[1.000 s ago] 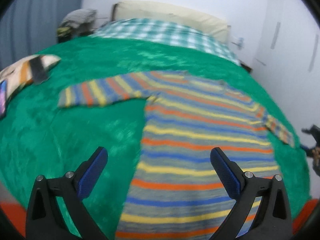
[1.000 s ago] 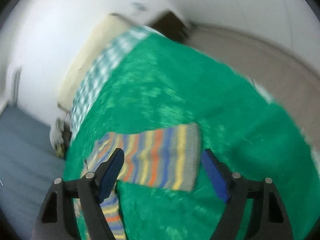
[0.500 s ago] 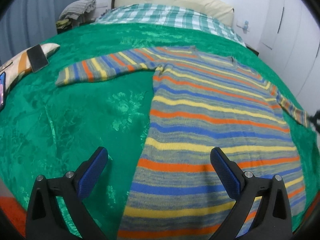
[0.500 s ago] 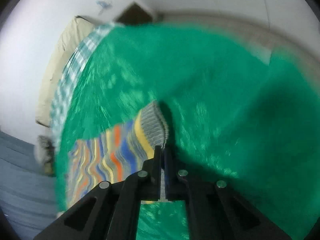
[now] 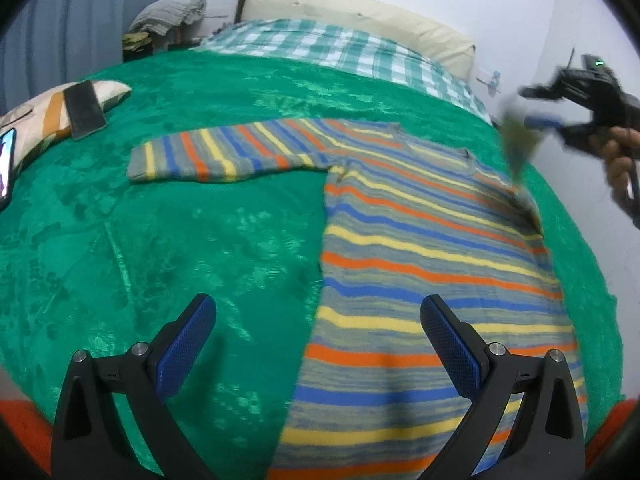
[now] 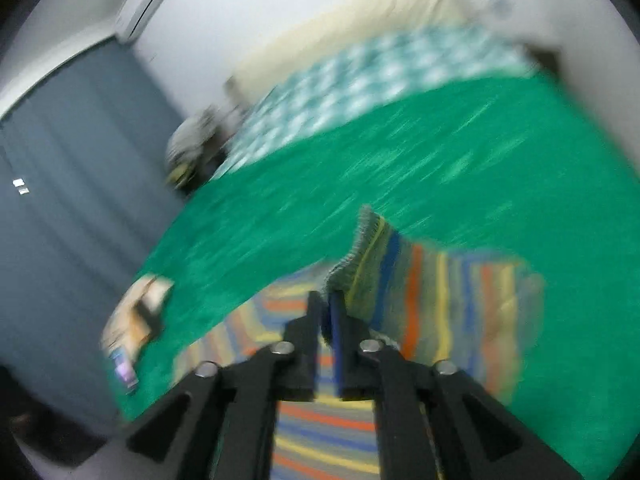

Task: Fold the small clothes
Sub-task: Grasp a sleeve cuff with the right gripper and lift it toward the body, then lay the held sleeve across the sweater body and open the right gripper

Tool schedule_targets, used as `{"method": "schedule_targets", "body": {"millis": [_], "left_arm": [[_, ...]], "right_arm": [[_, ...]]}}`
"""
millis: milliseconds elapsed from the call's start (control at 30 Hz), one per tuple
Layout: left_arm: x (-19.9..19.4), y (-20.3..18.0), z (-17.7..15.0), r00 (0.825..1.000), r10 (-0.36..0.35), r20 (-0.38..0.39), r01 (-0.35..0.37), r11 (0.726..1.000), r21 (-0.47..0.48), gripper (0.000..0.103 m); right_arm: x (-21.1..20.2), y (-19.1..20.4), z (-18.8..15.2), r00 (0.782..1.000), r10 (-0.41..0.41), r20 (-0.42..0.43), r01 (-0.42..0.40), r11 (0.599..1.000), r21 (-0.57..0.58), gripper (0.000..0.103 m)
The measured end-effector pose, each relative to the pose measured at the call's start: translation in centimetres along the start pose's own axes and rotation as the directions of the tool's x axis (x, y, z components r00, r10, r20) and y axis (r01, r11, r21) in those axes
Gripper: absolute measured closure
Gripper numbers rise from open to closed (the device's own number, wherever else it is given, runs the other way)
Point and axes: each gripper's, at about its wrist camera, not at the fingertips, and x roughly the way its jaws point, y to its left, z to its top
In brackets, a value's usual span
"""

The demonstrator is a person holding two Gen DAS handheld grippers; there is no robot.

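Two grippers are ours to report, one in each hand, and we take the striped sweater [image 5: 420,256] as our landmark: it lies face up on the green bedspread [image 5: 200,240], its body spread flat and one sleeve stretched out sideways toward the patterned pillow [image 5: 52,116]. Our left gripper [image 5: 316,344] hovers low over the sweater's hem end, fingers spread wide with nothing between them; one blue pad sits over the bare bedspread just beside the sweater's edge, the other over the stripes. Our right gripper [image 6: 326,320] is clamped tight on the grey ribbed cuff [image 6: 352,256] of the other sleeve, which is raised off the bedspread and drawn across above the sweater's body; that view is smeared with motion blur. From the left wrist we see the right gripper [image 5: 540,122] up in the air beyond the sweater's far shoulder, with the blurred sleeve hanging from it. Beyond the sweater's neckline the checked sheet [image 5: 340,48] and a cream headboard [image 5: 360,12] close off the bed. On the pillow lies a dark phone [image 5: 85,109], and a second phone with a lit screen [image 5: 6,164] rests beside it.
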Motion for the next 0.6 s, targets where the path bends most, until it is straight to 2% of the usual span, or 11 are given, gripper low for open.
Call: {"method": "schedule_targets", "body": {"millis": [33, 133, 200, 300, 400, 467, 500, 533, 600], "left_arm": [[0.1, 0.3, 0.0, 1.0, 0.008, -0.006, -0.008, 1.0, -0.008, 0.001], [0.2, 1.3, 0.2, 1.0, -0.004, -0.021, 0.003, 0.998, -0.063, 0.001], [0.3, 1.7, 0.4, 0.999, -0.025, -0.022, 0.023, 0.996, -0.089, 0.001], [0.5, 1.3, 0.6, 1.0, -0.023, -0.019, 0.022, 0.997, -0.075, 0.001], [1.0, 0.2, 0.4, 0.999, -0.022, -0.031, 0.022, 0.999, -0.026, 0.001], [1.0, -0.8, -0.1, 0.999, -0.026, -0.034, 0.026, 0.999, 0.022, 0.001], [0.9, -1.3, -0.2, 0.999, -0.026, -0.033, 0.028, 0.999, 0.046, 0.001], [0.8, -1.7, -0.4, 0.999, -0.029, -0.03, 0.031, 0.997, 0.067, 0.001], [0.4, -2.7, -0.8, 0.999, -0.038, -0.018, 0.04, 0.992, 0.119, 0.001]], "right_arm": [[1.4, -0.1, -0.4, 0.999, 0.035, -0.021, -0.035, 0.999, 0.034, 0.04], [1.3, -0.5, -1.8, 0.997, 0.079, 0.021, -0.08, 0.996, 0.042, 0.04], [0.5, -2.1, -2.3, 0.998, 0.056, 0.022, -0.057, 0.997, 0.06, 0.04], [0.1, -5.5, -3.0, 1.0, -0.012, -0.005, 0.012, 0.993, 0.114, 0.04], [1.1, -11.0, -4.5, 0.994, -0.092, -0.057, 0.102, 0.969, 0.226, 0.04], [1.8, -15.1, -6.3, 0.967, -0.205, -0.15, 0.24, 0.929, 0.282, 0.042], [1.2, -16.4, -7.4, 0.953, -0.263, -0.148, 0.296, 0.912, 0.285, 0.049], [0.1, -16.9, -8.2, 0.957, -0.272, -0.099, 0.289, 0.915, 0.282, 0.07], [-2.7, -16.2, -10.0, 0.948, -0.317, -0.019, 0.312, 0.919, 0.241, 0.058]]}}
